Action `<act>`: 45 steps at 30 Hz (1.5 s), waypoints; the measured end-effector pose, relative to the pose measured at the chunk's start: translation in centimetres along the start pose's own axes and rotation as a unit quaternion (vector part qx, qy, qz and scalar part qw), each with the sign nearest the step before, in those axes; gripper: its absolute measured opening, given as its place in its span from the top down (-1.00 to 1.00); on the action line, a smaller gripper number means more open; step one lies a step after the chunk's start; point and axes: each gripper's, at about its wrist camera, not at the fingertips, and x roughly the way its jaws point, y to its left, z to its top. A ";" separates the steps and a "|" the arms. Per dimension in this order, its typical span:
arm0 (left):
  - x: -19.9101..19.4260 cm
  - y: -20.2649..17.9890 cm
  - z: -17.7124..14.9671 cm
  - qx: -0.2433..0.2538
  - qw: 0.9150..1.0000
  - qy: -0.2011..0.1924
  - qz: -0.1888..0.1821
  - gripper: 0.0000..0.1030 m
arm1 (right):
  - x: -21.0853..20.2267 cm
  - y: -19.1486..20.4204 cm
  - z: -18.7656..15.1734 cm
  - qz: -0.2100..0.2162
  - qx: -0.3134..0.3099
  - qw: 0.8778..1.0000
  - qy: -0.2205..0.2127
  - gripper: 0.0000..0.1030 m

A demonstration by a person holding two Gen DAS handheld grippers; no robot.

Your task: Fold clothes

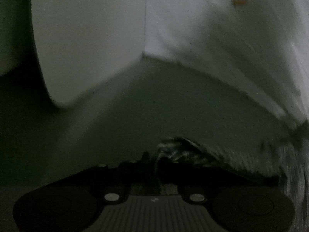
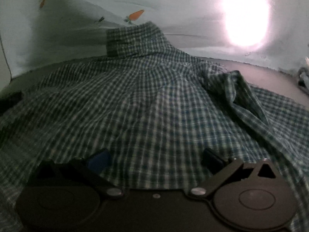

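A green and white checked shirt (image 2: pixel 146 100) lies spread over the dark surface, its collar (image 2: pixel 133 38) at the far end and a rumpled sleeve (image 2: pixel 237 90) on the right. My right gripper (image 2: pixel 154 158) is open just above the shirt's near hem, one finger (image 2: pixel 100 159) on each side, holding nothing. In the dim left wrist view my left gripper (image 1: pixel 157 164) is shut on a bunched bit of the checked shirt fabric (image 1: pixel 179 152), which trails off to the right edge (image 1: pixel 289 160).
A pale sheet with orange carrot prints (image 2: pixel 136 15) rises behind the shirt, with a bright glare (image 2: pixel 245 15) on it. The left wrist view shows pale walls meeting at a corner (image 1: pixel 143 52). Bare dark surface (image 2: pixel 274 77) lies at the right.
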 end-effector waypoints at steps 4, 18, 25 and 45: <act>-2.3 -3.1 1.7 0.088 0.992 -0.090 0.008 0.78 | 0.2 0.5 0.0 -0.003 -0.004 1.000 0.000 -1.00; 0.9 -3.9 -7.1 0.171 0.978 0.073 -0.091 -0.25 | 0.2 0.5 0.1 -0.003 -0.003 1.000 0.000 -1.00; -1.9 1.9 -4.1 -0.039 0.990 0.035 -0.129 -0.28 | 0.3 0.5 0.1 -0.003 -0.002 1.000 0.000 -1.00; 5.2 -3.6 -5.0 0.111 0.991 0.063 -0.030 0.20 | 0.3 0.4 0.2 -0.002 -0.001 1.000 0.000 -1.00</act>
